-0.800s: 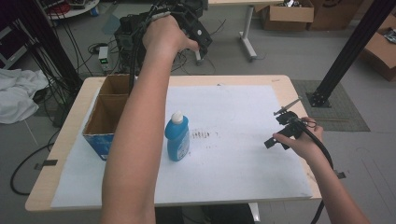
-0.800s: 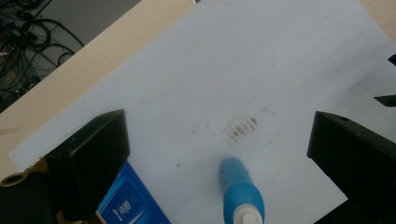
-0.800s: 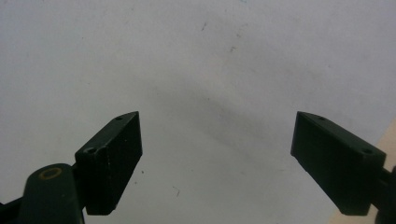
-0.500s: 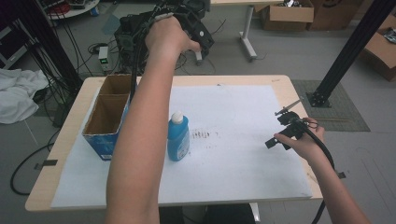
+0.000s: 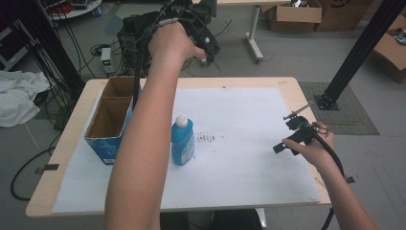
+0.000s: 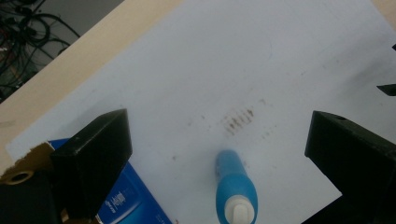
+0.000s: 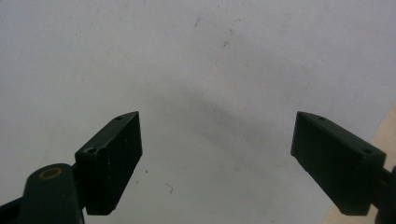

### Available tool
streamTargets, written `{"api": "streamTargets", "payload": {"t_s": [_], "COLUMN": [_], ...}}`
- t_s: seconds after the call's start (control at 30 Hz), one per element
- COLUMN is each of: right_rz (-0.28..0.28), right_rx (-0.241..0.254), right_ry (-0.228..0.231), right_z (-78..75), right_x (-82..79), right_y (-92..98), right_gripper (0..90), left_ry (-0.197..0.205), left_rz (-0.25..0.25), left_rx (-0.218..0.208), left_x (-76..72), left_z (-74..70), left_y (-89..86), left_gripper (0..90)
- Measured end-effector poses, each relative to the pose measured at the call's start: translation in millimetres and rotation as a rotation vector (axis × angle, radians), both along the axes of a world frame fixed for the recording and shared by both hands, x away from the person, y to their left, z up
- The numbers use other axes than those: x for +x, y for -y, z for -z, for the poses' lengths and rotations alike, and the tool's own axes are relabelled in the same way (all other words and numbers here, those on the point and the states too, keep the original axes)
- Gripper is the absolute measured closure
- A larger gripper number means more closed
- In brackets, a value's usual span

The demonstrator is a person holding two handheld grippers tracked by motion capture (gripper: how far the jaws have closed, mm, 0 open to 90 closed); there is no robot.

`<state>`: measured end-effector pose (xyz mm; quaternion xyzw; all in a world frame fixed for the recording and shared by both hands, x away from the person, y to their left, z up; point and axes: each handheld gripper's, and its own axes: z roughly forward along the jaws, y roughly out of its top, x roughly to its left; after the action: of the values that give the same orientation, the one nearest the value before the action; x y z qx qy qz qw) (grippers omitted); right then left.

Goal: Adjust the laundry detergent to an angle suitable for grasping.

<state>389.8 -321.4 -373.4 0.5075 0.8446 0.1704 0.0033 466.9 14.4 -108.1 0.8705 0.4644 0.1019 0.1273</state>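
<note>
A blue bottle (image 5: 183, 143) with a white cap stands upright on the white paper, left of the table's middle. My left gripper (image 5: 205, 42) is held high above the table's far edge on a raised arm. In the left gripper view its jaws (image 6: 219, 135) are wide open with nothing between them, and it looks down on the bottle (image 6: 236, 192) far below. My right gripper (image 5: 287, 133) hovers low over the paper near the table's right edge. Its jaws (image 7: 217, 135) are open over bare paper.
A cardboard box (image 5: 112, 120) with blue sides and two open compartments stands at the table's left, close to the bottle. Brown smudges (image 5: 209, 139) mark the paper. Beyond the table lie cables, a black post (image 5: 354, 52) and boxes on the floor.
</note>
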Motion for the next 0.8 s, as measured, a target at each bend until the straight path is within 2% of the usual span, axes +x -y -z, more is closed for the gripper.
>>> {"api": "streamTargets", "payload": {"t_s": [0.03, 0.17, 0.23, 0.33, 0.47, 0.53, 0.8], "right_rz": [-0.002, -0.004, -0.004, -0.004, -0.009, -0.004, -0.004], "right_rx": [-0.002, -0.002, -0.001, -0.002, -0.003, -0.001, -0.003], "right_ry": [0.000, 0.000, 0.004, 0.006, 0.017, 0.015, 0.018], "right_z": [-0.1, -0.3, -0.8, -2.4, -3.8, -3.2, -2.4], "right_x": [-0.5, -2.2, -2.7, -3.4, -4.2, -4.4, -5.7], "right_y": [-0.3, -2.2, -2.4, -2.4, -2.8, -2.8, -4.0], "right_gripper": [16.6, 16.6, 16.6, 16.6, 16.6, 16.6, 16.6], "left_ry": [-0.006, 0.002, -0.002, -0.004, -0.026, -0.034, -0.056], "left_rz": [0.009, -0.013, -0.011, -0.021, -0.015, -0.027, -0.039], "left_rx": [0.012, -0.016, 0.005, 0.010, 0.033, 0.046, 0.058], "left_x": [-0.5, -7.2, -9.8, -16.0, -20.5, -24.5, -33.8], "left_z": [-0.1, 5.7, 7.7, 12.1, 16.5, 22.3, 39.9], "left_y": [-1.2, -2.5, -3.4, -4.1, -5.7, -7.3, -17.4], "left_gripper": [7.9, 9.3, 9.5, 11.6, 13.5, 15.2, 15.3]}}
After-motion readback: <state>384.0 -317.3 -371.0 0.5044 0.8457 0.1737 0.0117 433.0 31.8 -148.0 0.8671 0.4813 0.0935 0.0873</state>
